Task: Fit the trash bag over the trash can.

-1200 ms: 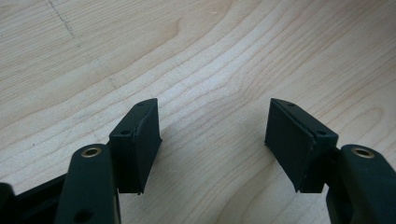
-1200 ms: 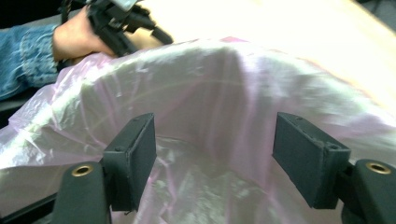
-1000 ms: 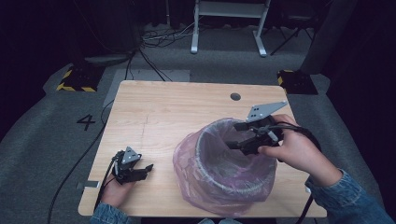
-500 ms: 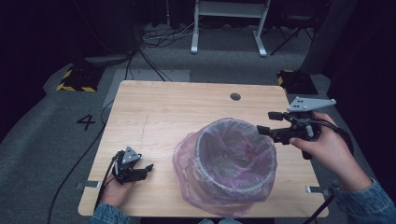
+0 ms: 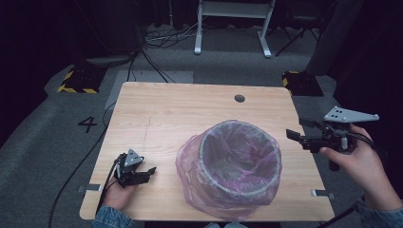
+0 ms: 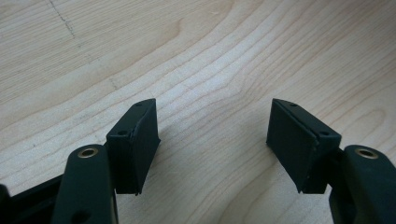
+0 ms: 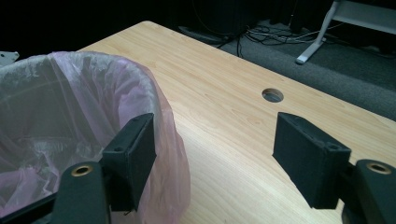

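my right claw wide, empty, off table's right edge beside bin wearing pink bag; left claw wide, resting. bagging looks finished; next: tuck check.

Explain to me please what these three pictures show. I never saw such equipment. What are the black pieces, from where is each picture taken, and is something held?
A person stands at a wooden table and holds a hand tool in each hand: a two-jaw gripper, made to pinch things. The high view looks down from above the person's side. It shows the left gripper low on the table and the right gripper raised past the table's right edge. The other two pictures come from small cameras that ride on the grippers, so the black pieces at the bottom are the jaws. On the table stands a bin lined with a pink plastic bag. Both grippers are open and hold nothing.
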The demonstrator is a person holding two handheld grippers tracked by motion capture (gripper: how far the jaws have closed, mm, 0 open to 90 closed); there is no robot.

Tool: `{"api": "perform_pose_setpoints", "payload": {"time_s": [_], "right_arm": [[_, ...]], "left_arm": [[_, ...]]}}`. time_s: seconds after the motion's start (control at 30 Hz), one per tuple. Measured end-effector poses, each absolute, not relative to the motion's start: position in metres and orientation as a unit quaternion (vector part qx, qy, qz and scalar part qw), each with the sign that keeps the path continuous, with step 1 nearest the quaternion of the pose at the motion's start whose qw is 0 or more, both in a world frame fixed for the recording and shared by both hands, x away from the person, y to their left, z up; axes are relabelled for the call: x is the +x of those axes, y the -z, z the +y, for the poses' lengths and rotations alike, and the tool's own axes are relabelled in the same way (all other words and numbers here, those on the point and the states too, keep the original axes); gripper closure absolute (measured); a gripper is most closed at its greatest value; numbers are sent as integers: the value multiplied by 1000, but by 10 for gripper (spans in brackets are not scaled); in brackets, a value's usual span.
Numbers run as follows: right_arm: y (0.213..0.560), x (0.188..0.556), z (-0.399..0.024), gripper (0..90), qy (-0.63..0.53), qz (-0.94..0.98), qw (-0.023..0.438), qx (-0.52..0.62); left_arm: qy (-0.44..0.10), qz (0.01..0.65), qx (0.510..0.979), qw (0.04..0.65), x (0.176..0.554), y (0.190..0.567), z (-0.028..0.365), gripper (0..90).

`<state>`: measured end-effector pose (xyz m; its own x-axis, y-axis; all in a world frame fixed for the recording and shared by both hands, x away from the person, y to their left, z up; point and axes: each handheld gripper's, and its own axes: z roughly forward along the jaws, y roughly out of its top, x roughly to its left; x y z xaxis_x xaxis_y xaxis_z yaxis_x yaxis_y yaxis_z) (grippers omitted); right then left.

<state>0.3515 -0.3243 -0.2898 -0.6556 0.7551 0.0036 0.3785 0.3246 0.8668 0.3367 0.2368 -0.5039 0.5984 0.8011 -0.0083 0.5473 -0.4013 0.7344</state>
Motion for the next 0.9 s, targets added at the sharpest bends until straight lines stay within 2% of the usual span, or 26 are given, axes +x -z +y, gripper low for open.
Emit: {"api": "perform_pose_setpoints", "payload": {"time_s": [0.33, 0.9], "right_arm": [[300, 327, -336, 295, -440, 779, 244, 374], [360, 319, -369, 295, -418, 770, 234, 422]], "left_arm": [[-180, 419, 814, 359, 335, 504, 236, 338], [-179, 421, 815, 357, 333, 504, 240, 322]]}}
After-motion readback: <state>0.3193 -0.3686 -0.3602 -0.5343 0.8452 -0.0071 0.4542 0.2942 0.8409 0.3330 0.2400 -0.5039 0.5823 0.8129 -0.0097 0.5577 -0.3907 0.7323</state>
